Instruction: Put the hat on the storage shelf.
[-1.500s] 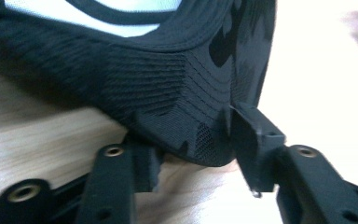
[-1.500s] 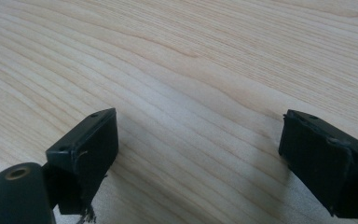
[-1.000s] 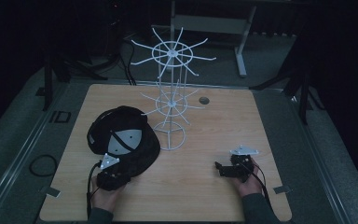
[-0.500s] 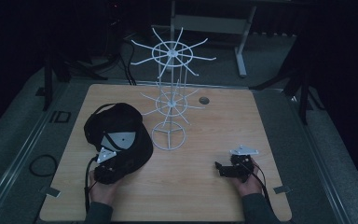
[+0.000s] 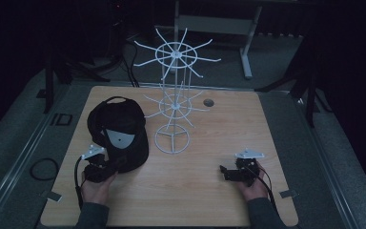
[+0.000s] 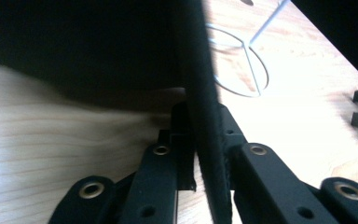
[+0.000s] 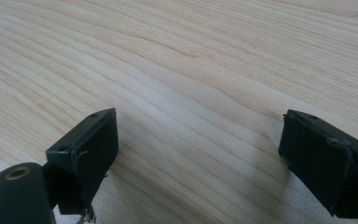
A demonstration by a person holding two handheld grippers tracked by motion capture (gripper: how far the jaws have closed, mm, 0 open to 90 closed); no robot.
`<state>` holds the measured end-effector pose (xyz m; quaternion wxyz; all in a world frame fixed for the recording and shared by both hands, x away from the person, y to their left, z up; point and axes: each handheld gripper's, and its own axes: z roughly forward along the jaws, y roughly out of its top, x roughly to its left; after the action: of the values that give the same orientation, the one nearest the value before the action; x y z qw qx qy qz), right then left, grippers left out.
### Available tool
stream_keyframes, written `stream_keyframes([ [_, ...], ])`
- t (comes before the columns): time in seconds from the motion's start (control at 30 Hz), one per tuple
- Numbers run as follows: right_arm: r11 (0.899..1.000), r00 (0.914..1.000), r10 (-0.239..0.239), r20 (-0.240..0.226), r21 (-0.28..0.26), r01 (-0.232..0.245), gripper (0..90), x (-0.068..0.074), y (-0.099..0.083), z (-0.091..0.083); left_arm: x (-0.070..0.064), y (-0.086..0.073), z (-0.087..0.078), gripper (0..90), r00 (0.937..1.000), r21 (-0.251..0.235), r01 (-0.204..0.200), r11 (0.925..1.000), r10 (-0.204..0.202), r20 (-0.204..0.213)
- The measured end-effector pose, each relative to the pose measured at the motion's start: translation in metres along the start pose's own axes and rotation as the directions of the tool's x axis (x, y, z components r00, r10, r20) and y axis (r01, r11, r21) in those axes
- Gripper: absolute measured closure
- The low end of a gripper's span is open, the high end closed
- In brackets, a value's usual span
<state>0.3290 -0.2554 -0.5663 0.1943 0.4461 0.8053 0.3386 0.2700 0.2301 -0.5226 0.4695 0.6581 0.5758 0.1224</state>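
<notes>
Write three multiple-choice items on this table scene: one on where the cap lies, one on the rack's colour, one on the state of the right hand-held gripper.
1. Where does the cap lie?
A. left of the rack
B. on top of the rack
C. at the table's right edge

2. What colour is the rack?
A. red
B. white
C. black

3. How is the right hand-held gripper?
A. shut on the cap
B. shut on the rack
C. open, holding nothing

Answers:
1 A: in the high view the cap sits on the table left of the rack's base.
2 B: its wire rings and hooks are white.
3 C: its own view has the jaws wide apart over bare wood, while the left hand-held gripper clamps the cap's brim.
</notes>
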Motion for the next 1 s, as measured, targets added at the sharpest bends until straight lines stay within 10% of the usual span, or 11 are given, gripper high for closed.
stream_keyframes([
  [1.0,1.0,1.0,-0.001,0.0,0.001,0.001,11.6,0.0,0.0,0.0,0.008,0.03,-0.03,86.7,0.9898,-0.049,-0.08,0.9955,0.074,-0.122],
])
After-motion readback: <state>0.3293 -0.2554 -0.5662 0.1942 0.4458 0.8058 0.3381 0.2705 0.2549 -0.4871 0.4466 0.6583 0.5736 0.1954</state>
